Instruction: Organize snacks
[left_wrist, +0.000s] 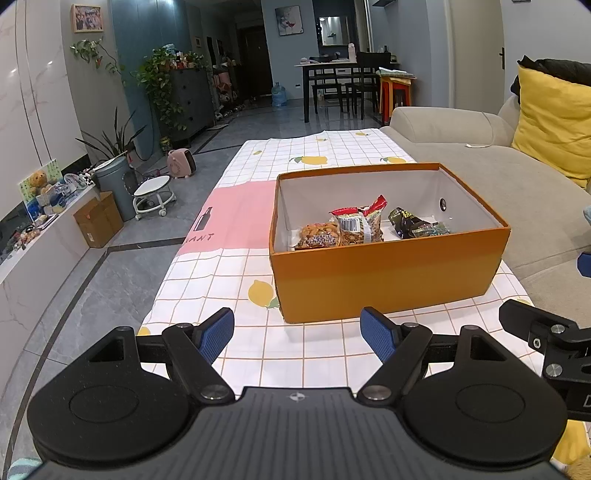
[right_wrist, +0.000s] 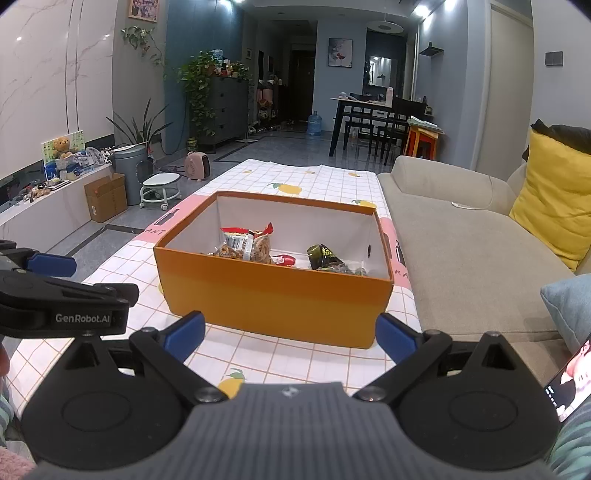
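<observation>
An orange cardboard box (left_wrist: 384, 284) (right_wrist: 277, 302) stands on the lemon-print tablecloth (left_wrist: 236, 280) (right_wrist: 280, 177). Inside lie several snack packets: a red-topped bag of fried snacks (left_wrist: 356, 223) (right_wrist: 245, 243), a clear bag of crackers (left_wrist: 319, 234) and a dark green packet (left_wrist: 410, 221) (right_wrist: 325, 256). My left gripper (left_wrist: 297, 334) hovers open just short of the box's near wall, holding nothing. My right gripper (right_wrist: 290, 334) is open too, with nothing in it, close to the box's near wall. Each gripper shows at the edge of the other's view.
A grey sofa (left_wrist: 480, 177) (right_wrist: 480, 240) with a yellow cushion (right_wrist: 554, 199) runs along the table's right side. A phone (right_wrist: 569, 380) lies at the lower right. The floor on the left has a stool (left_wrist: 153, 195), a bin and a cardboard carton (right_wrist: 107, 197).
</observation>
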